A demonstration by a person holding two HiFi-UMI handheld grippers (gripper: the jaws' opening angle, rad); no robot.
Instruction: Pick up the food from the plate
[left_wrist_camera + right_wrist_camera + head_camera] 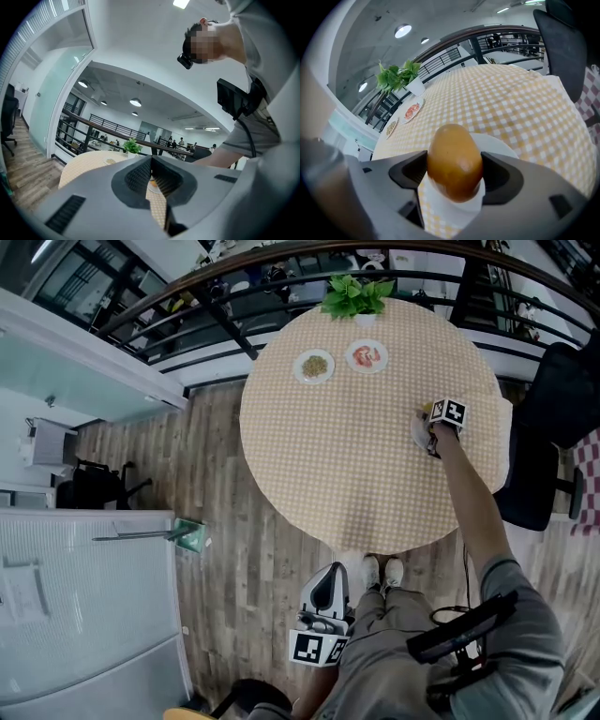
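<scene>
Brown egg-shaped food (454, 161) sits on white plate (499, 145) near table (525, 103) edge. Angled down over it, right tongs (454, 174): jaws wide, straddling food, apparently no squeeze yet, likely set for grab. Unneeded left tongs (151, 164) closed, empty, held low beside legs.

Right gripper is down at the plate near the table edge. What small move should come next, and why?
Probably close the right gripper so its fingers clamp the brown food: it already sits between them, resting on the white plate, and they look spread wide.
</scene>
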